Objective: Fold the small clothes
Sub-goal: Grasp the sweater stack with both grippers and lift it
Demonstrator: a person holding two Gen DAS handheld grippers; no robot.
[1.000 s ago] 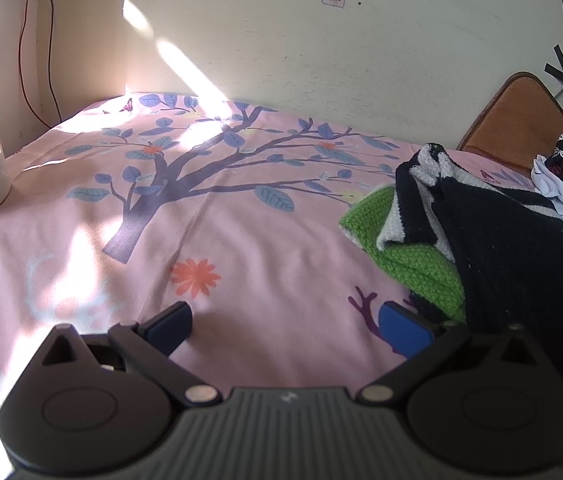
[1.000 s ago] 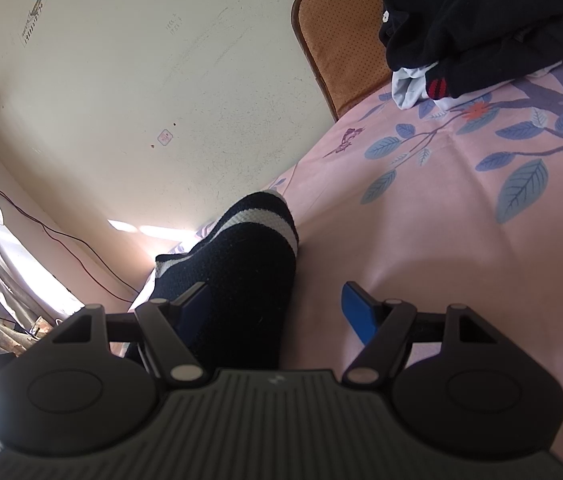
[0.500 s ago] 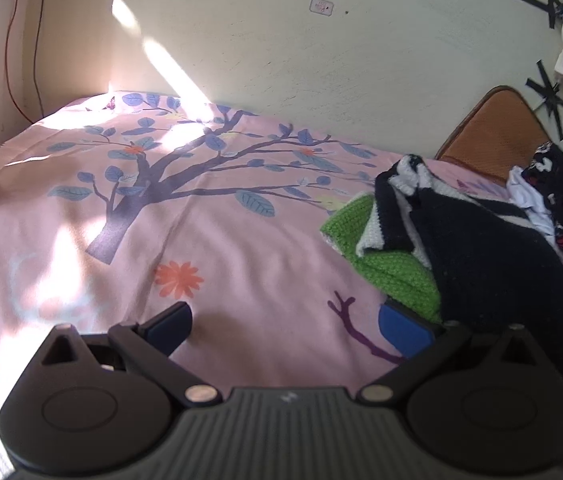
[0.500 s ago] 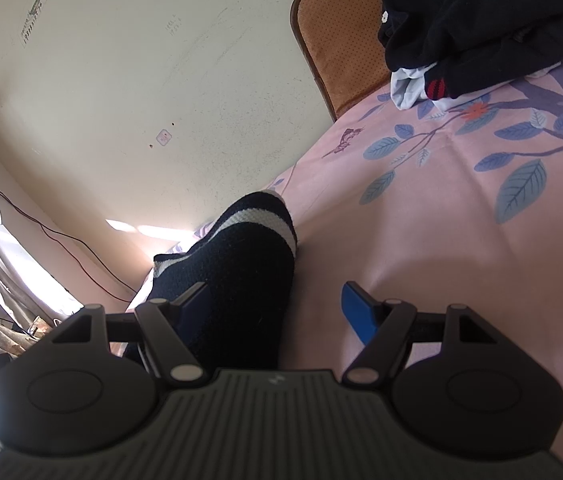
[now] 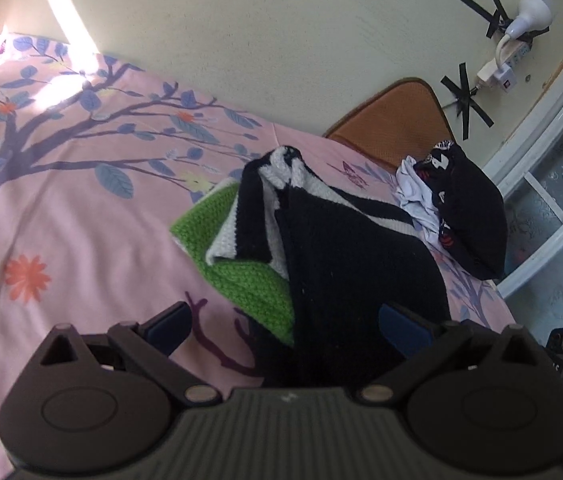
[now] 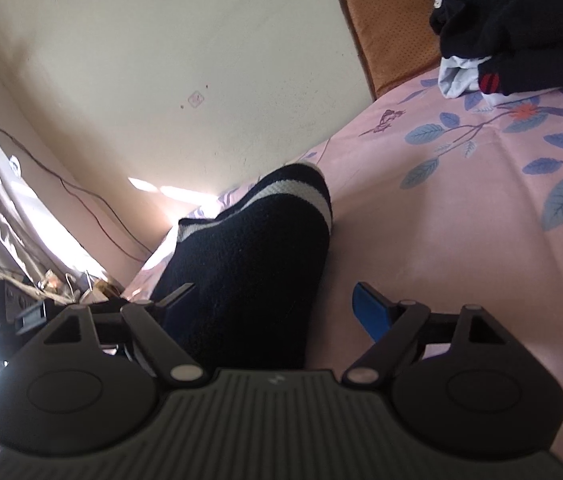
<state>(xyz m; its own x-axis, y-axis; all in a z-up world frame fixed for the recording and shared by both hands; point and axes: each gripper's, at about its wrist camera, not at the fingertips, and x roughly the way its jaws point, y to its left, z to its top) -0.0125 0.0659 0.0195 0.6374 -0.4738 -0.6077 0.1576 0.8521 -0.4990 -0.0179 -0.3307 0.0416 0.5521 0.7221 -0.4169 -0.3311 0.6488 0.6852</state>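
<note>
A black knitted garment (image 5: 345, 248) with white stripes is seen lying crumpled on a pink bedsheet (image 5: 81, 240) printed with a purple tree, blue leaves and orange flowers. Its fabric is thick and coarse; a narrow black band bordered in white is folded over near its upper end, and a broad plain black panel is spread toward the camera. Beneath it, a bright green knitted piece (image 5: 241, 280) is partly covered, with its near corner left showing on the sheet.

The left tongs (image 5: 285, 322) are held released, the blue pads set wide apart, with the black panel and the green corner lying between them; contact between pads and cloth cannot be told. In the right wrist view, the right tongs (image 6: 269, 304) are likewise spread wide, and a rounded black fold of the garment (image 6: 257, 248), crossed by a white stripe near its top, is seen between the fingers, close against the left one.

Farther along the bed, a second heap of dark clothing (image 5: 465, 208) with a white piece under it is found just beside an orange-brown cushion (image 5: 393, 120) propped against the cream wall (image 5: 281, 40).
</note>
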